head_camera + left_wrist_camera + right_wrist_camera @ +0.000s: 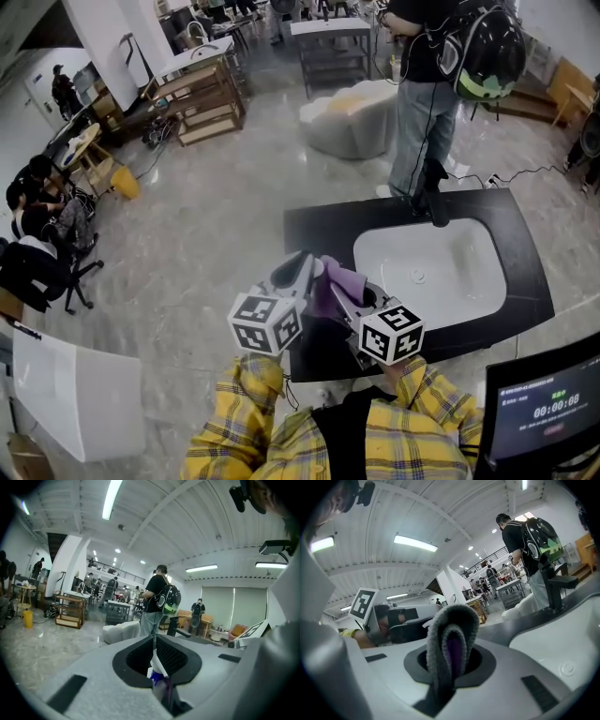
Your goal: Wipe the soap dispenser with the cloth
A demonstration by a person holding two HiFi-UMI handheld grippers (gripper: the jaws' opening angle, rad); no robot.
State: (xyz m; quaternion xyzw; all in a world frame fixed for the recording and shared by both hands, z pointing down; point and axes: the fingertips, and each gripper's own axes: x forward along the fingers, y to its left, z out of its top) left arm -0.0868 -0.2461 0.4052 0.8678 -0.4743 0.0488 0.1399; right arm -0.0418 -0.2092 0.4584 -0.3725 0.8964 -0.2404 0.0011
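Grey-purple cloth (pixel 452 620) pinched in my right claw (pixel 349 298).
It is above the bench (pixel 319 230), left of the sink (pixel 441 267) — my left claw (pixel 153 641) is closed on a slim white-and-blue piece (pixel 156 670); dispenser or not, I cannot tell.

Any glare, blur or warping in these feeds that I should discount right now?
Head view: evenly lit and sharp, edges bowed by the wide lens, the white sink bright but not blown out. Left gripper view: fisheye with black corners, the ceiling strip light glaring, the nearest foreground soft. Right gripper view: same black corners; the cloth close up, its weave readable.
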